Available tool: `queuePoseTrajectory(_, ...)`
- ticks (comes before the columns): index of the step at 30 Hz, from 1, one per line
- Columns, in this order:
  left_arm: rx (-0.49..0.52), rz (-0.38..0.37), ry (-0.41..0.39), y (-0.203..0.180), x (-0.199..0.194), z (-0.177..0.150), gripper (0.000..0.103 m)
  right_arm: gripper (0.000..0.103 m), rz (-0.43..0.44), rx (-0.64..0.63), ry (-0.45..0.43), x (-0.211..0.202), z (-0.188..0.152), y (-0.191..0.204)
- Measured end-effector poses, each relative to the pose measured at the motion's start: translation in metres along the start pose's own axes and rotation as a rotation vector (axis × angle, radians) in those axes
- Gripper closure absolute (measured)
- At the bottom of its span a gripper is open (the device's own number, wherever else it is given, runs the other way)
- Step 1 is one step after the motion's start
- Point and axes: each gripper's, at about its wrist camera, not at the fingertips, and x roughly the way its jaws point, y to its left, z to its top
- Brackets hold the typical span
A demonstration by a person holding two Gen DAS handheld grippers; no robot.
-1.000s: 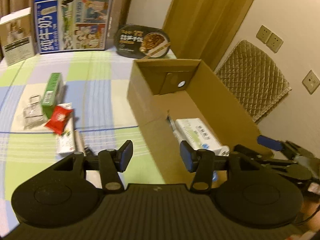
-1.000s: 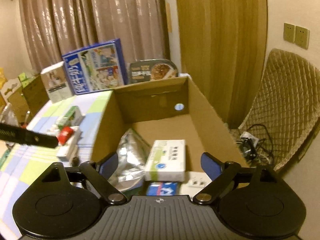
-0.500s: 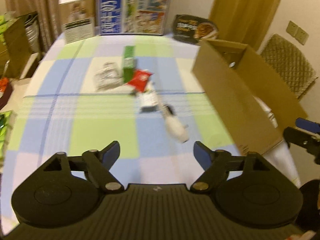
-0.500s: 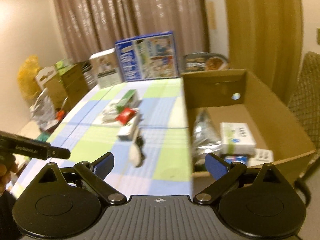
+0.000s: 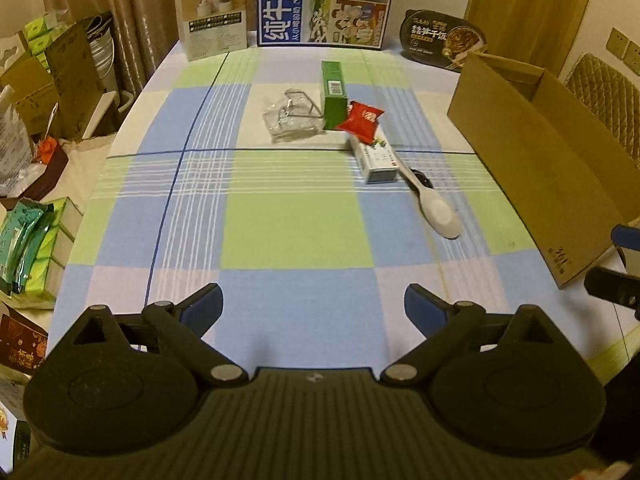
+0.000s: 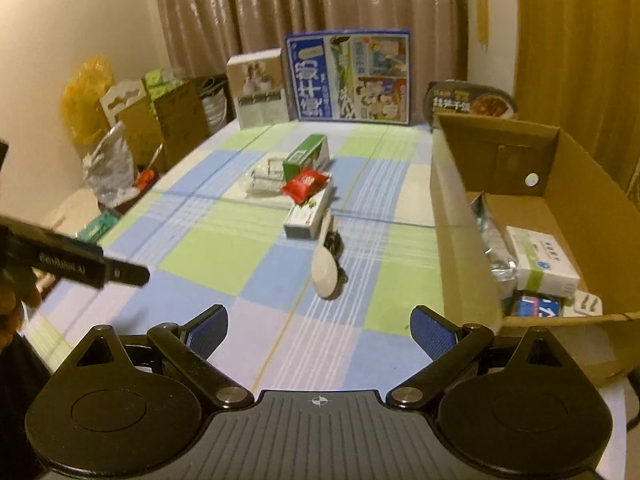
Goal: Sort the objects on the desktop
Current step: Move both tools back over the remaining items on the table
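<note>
We hold our left tongs (image 5: 313,307) and right tongs (image 6: 319,330) above the near end of a table (image 5: 296,236) covered in a blue, green and white checked cloth; both stand wide apart with nothing between their blue pads. Near the middle of the table lies a small cluster of things: a green carton (image 5: 333,94) on its side, a clear crinkled plastic package (image 5: 289,118) just left of it, a red snack packet (image 5: 360,120) resting against the carton's near end and on a white and green box (image 5: 376,158), and a white spoon-shaped tool (image 5: 434,208) reaching from that box toward us. An open cardboard box (image 6: 576,184) sits on the table's right side; inside it the right wrist view shows a silver foil bag (image 6: 494,240), a white and green box (image 6: 540,258) and a blue packet (image 6: 538,307). Standing along the far edge are a white carton (image 5: 211,6), a blue milk case (image 5: 326,0) and a black instant meal bowl (image 5: 442,42)
</note>
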Motion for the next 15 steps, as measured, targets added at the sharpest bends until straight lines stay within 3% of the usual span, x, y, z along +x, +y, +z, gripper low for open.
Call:
queuePoseTrajectory(6,-0.008,-0.017,0.008,0.003,0.015,0.003,0.008,0.008,0.006,-0.029,0.038,0.036,-0.011,0.000)
queuePoseTrajectory(11,0.009,-0.025,0.016,-0.001,0.034,0.011,0.008,0.027,0.026,-0.022,0.046,0.065,-0.008,-0.007)
queuePoseTrajectory(15,0.027,-0.027,0.019,-0.005,0.049,0.019,0.008,0.029,0.040,-0.047,0.043,0.086,0.002,-0.010)
